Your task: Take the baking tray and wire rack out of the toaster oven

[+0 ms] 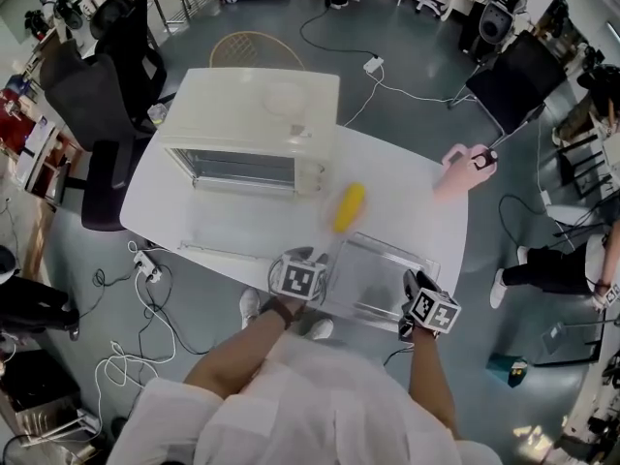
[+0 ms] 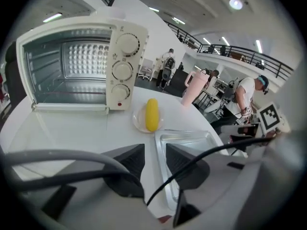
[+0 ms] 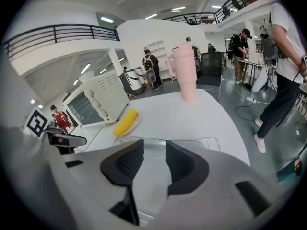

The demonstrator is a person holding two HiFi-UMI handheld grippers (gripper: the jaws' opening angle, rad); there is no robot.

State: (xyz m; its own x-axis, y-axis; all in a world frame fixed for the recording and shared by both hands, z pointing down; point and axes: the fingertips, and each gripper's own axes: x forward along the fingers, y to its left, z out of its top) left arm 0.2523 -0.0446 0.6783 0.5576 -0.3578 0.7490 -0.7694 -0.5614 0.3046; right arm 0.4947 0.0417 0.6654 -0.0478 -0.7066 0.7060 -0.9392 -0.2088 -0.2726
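The cream toaster oven (image 1: 252,124) stands at the back of the white table (image 1: 407,177), its glass door (image 1: 228,235) folded down flat. In the left gripper view the oven (image 2: 72,61) shows a bare shiny cavity, and I cannot make out a wire rack. The metal baking tray (image 1: 383,279) lies on the table's near edge. My left gripper (image 1: 312,257) hovers open at the tray's left rim (image 2: 160,147), with nothing between its jaws. My right gripper (image 1: 414,281) hangs open over the tray's right part (image 3: 192,145), also holding nothing.
A yellow corn cob (image 1: 350,206) on a small plate lies between oven and tray. A pink tumbler (image 1: 455,170) stands at the table's right edge. Black office chairs (image 1: 107,95) and floor cables (image 1: 145,289) surround the table. People stand in the background (image 3: 242,47).
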